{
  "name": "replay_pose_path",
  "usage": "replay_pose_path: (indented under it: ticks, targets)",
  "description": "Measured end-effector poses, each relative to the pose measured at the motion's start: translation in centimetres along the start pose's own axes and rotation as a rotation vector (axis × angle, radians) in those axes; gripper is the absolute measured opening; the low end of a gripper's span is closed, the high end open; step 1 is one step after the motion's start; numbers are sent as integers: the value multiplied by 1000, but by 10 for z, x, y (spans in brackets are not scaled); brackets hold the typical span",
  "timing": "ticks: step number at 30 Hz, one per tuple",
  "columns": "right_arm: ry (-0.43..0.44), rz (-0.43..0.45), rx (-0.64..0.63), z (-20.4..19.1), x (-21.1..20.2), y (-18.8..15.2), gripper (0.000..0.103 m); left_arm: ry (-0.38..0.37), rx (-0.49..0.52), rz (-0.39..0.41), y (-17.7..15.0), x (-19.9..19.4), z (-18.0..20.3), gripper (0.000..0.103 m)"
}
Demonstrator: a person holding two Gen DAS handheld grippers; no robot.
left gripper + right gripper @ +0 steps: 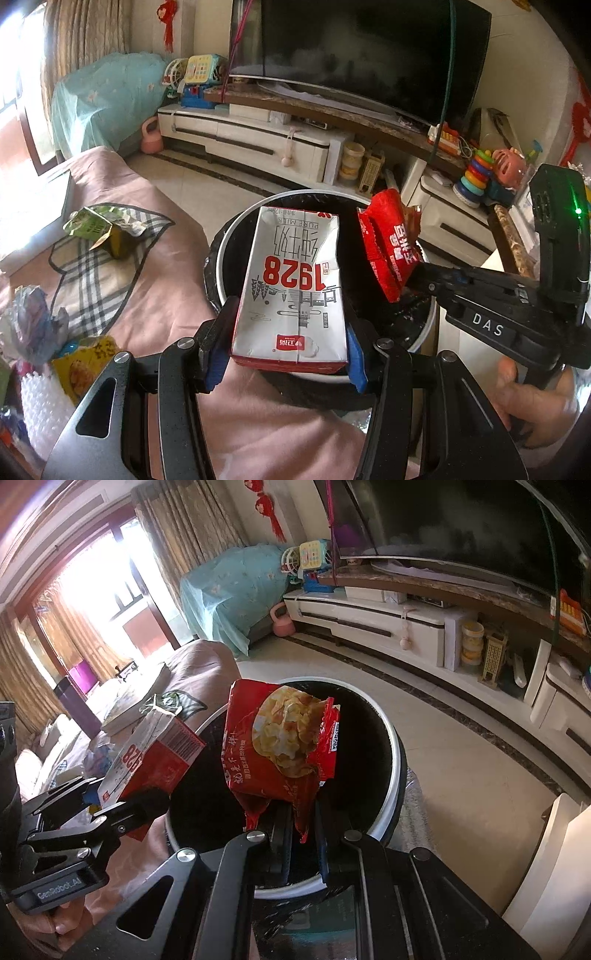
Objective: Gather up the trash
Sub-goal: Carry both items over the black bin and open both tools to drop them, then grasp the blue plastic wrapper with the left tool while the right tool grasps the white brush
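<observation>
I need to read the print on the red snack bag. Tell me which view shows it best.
The right wrist view: the red snack bag faces the camera, showing its chip picture and text, pinched in the right hand-held gripper. The left wrist view shows it edge-on and crumpled, over the trash bin.

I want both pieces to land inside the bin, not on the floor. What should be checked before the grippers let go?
1. Left gripper clamped on milk carton: ok.
2. Right gripper pinching red snack bag: ok.
3. Carton above the trash bin opening: ok.
4. Snack bag above the opening: ok.
5. Bin lined with a black bag, mouth unobstructed: ok.
6. How full the bin is: cannot tell, the inside is dark.
</observation>
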State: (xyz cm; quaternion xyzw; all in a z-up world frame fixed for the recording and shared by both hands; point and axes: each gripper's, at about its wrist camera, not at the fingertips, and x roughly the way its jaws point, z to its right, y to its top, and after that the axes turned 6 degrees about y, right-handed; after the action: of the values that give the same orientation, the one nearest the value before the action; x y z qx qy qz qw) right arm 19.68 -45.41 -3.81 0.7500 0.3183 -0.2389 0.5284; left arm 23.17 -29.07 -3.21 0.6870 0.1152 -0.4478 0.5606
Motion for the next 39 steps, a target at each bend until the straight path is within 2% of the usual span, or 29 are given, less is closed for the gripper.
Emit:
replay_pose_path:
  ticks: [3,7,8,9,13,17,21,28,39]
  targets:
    - [-6,0,3,2,1,1,19,-12,-3,-20,0,3,0,52]
    - [3,10,31,6,-3,2,37,-12,-14,-8,-2,-1,-2,73]
    - [7,15,34,6,-5,1,46,-13,-16,-1,-3,-4,-3,74]
    - [9,18,35,6,-5,3,50,-12,-17,2,-4,-6,-4,74]
    - [18,34,44,2,-11,1,53,-5,-29,22,-10,-20,-10,75]
    - [21,75,48,-7,-22,-4,77,2,-52,39,-25,-39,-21,76]
    - [42,103,61,-21,-30,-16,91,12,-75,52,-45,-58,-31,76]
    - [93,132,69,-57,-34,-43,95,34,-132,68,-85,-93,-62,76]
    - [161,123,1,-121,-25,-72,95,122,-234,92,-134,-133,-114,76]
